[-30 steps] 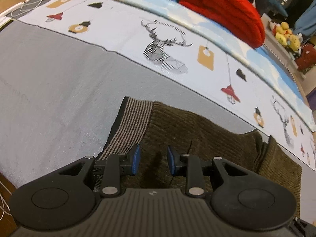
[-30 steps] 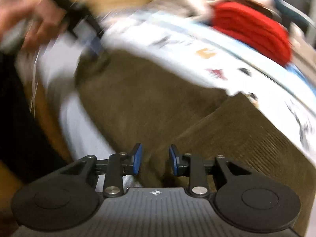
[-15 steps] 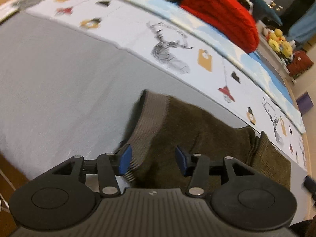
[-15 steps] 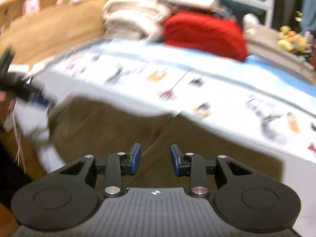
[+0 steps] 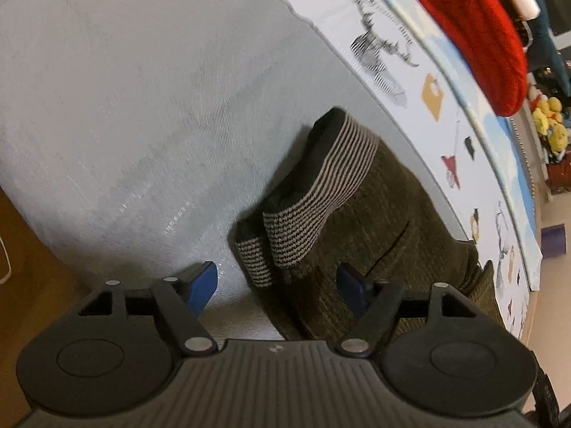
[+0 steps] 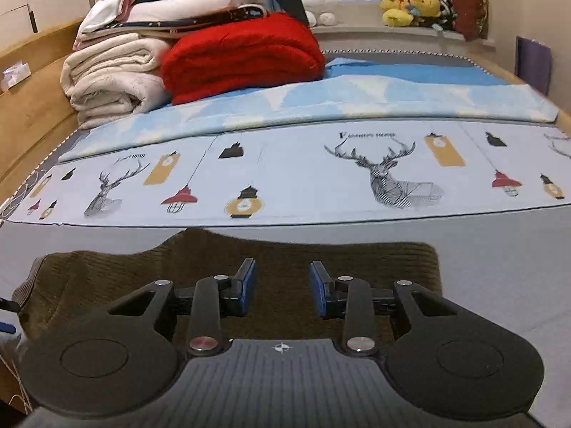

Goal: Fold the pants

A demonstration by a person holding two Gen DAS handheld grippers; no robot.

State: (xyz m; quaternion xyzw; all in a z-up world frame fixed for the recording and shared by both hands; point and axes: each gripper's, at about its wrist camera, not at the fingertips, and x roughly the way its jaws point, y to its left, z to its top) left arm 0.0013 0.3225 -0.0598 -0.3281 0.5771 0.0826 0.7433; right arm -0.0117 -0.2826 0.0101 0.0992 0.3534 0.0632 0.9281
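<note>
Item under inspection: brown corduroy pants (image 6: 228,267), lying on the grey bed sheet (image 5: 125,107), near the bed's front edge. In the right wrist view the garment's long axis runs left to right, parallel to the deer-and-lantern printed cloth (image 6: 303,178) just behind it. The end at frame right is cut straight; the left end is rumpled and raised.

In the left wrist view the striped ribbed waistband (image 5: 321,192) stands up in a fold, its opening turned toward the bare sheet, with the corduroy body trailing away toward the lower right (a slit pocket shows on its surface).

Left gripper (image 5: 276,283): jaws wide apart, straddling the waistband's near corner; no pad contact can be confirmed.

Right gripper (image 6: 282,289): jaws parted, nothing between them, poised over the middle of the pants.

Background: red knitted blanket (image 6: 242,57) beside stacked cream bedding (image 6: 110,78); plush toys (image 6: 410,5) on the far ledge
</note>
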